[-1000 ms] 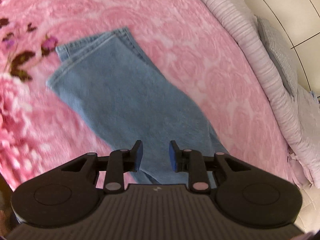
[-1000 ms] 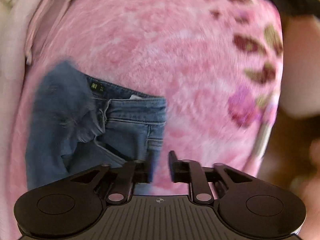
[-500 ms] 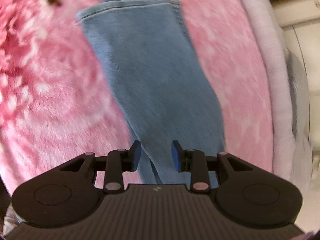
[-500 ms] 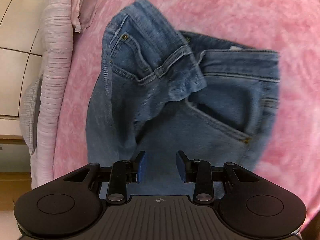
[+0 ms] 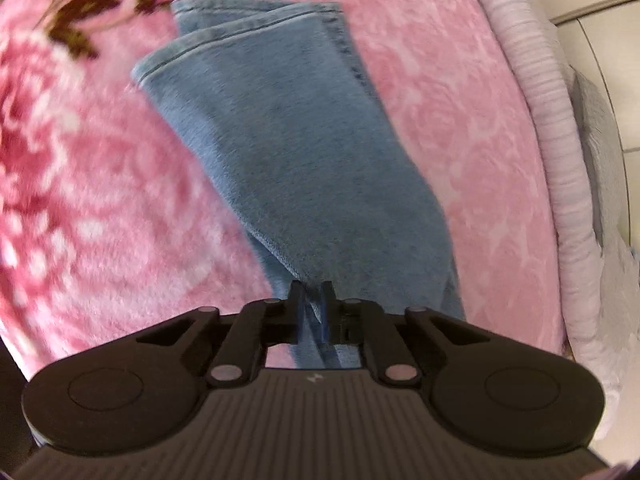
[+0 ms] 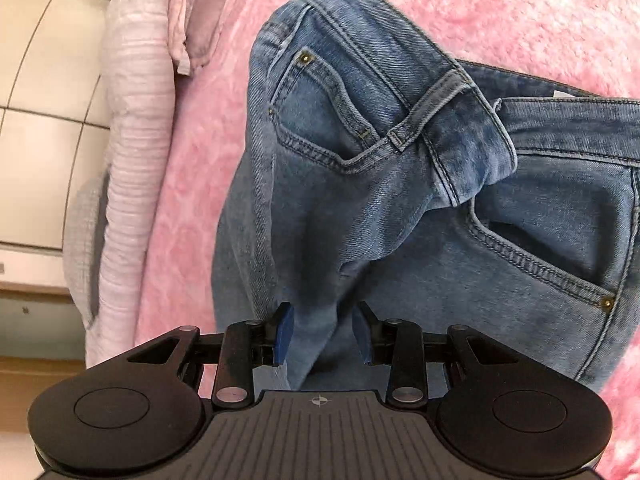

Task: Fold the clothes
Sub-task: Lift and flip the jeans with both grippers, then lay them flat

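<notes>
Left wrist view: the jeans (image 5: 296,152) lie on the pink blanket (image 5: 100,220) of a bed, legs stacked one on the other. Their long axis runs from the left gripper (image 5: 311,300) up toward 11 o'clock, ending at the two hems (image 5: 244,28) near a dark flower print (image 5: 84,12). The gripper's fingers are pressed together on a raised ridge of denim along the leg's near edge, so it pinches the jeans well down the leg from the hems. The gripper points forward along the leg, low over the blanket. A pale ribbed quilt (image 5: 552,128) borders the blanket at 3 o'clock.

Right wrist view: the waist end of the jeans (image 6: 400,184) fills the frame from 12 to 3 o'clock of the right gripper (image 6: 323,334). The waistband (image 6: 444,92) is flopped over and bunched, one pocket (image 6: 332,120) facing up at 12 o'clock, another pocket opening (image 6: 548,264) at 2 o'clock. A fold of denim rises between the fingers, which stand apart with gaps on either side of it, so this gripper is spread, not yet clamping. It sits just over the cloth, aimed toward the waistband.

By these views, the left holds the leg side and the right is nearer the waist; the scene fits a lengthwise fold under way, and any next fold turns on that leg-to-waist axis.
</notes>
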